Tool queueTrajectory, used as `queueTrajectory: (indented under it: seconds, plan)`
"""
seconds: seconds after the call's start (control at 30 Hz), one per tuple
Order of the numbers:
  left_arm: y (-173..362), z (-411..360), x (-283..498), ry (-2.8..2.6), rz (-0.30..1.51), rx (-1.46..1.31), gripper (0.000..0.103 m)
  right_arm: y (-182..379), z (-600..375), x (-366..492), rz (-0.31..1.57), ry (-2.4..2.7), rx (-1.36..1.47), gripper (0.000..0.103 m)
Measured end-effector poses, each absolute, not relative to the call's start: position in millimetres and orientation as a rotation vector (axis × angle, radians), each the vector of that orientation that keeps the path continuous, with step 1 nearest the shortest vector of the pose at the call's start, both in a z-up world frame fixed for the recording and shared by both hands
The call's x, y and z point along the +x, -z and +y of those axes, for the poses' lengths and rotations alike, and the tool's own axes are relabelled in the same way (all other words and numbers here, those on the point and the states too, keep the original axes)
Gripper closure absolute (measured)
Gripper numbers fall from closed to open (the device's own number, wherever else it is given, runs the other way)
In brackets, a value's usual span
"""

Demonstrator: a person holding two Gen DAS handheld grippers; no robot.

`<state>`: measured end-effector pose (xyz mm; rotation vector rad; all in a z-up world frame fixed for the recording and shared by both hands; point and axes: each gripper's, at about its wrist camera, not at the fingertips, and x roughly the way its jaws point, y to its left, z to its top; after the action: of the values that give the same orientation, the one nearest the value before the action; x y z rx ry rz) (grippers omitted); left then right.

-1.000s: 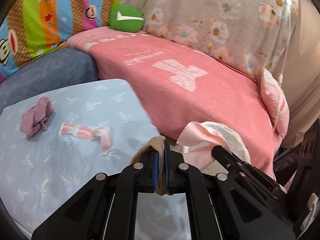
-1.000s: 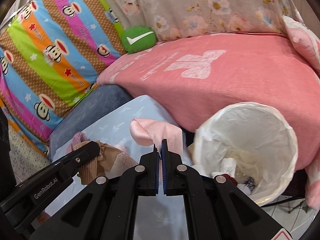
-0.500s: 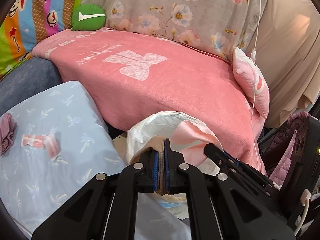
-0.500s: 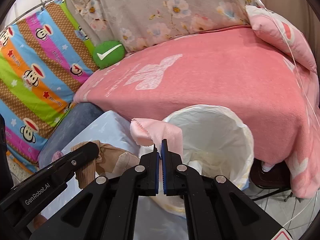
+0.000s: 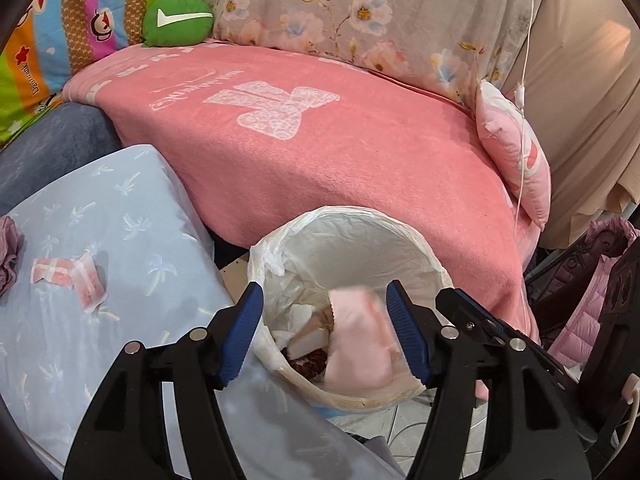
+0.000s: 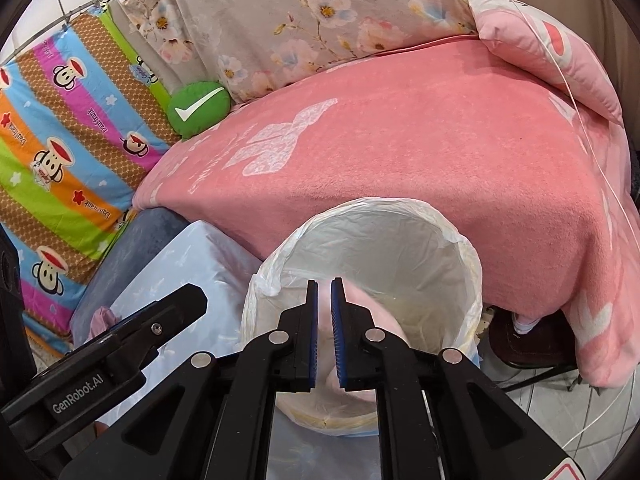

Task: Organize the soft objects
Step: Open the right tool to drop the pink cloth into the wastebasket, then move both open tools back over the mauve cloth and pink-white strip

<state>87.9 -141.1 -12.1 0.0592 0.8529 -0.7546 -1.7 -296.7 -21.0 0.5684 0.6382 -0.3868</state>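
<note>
A bin lined with a white bag (image 5: 348,216) stands on the floor between the pink-covered sofa and the light blue sheet. My left gripper (image 5: 324,336) hangs over its mouth, jaws opening wide with nothing pressed between them. A pink cloth (image 5: 360,344), blurred, drops loose into the bin onto white scraps. My right gripper (image 6: 325,332) is over the same bin (image 6: 400,208), its jaws opening by a narrow gap. The blurred pink cloth (image 6: 360,304) lies just beyond its pads, free of them. I cannot make out the tan cloth.
On the light blue sheet (image 5: 120,208) lie a purple crumpled cloth (image 5: 6,256) and a red-and-white piece (image 5: 68,276). A pink blanket (image 5: 320,140), a green cushion (image 5: 178,20) and a pink pillow (image 5: 516,152) lie behind the bin. Tiled floor shows at the right.
Both grippers swung from the blue sheet to above the bin, then opened. The tan cloth has left the left jaws and the pink cloth has left the right jaws.
</note>
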Motion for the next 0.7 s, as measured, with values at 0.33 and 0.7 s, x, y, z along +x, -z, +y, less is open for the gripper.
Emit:
queueTrajectory:
  seconds: [0.33, 0.7]
  plan:
    - [11.5, -117.5, 94.8, 0.662, 0.822, 0.057, 0.042, 17.1, -282.0, 3.1, 0.646, 0.366, 0.546, 0.073]
    - [14.9, -72.0, 101.6, 0.568, 0.824, 0.024, 0.042, 9.9, -234.9, 20.5, 0.677, 0.293, 0.480, 0.070]
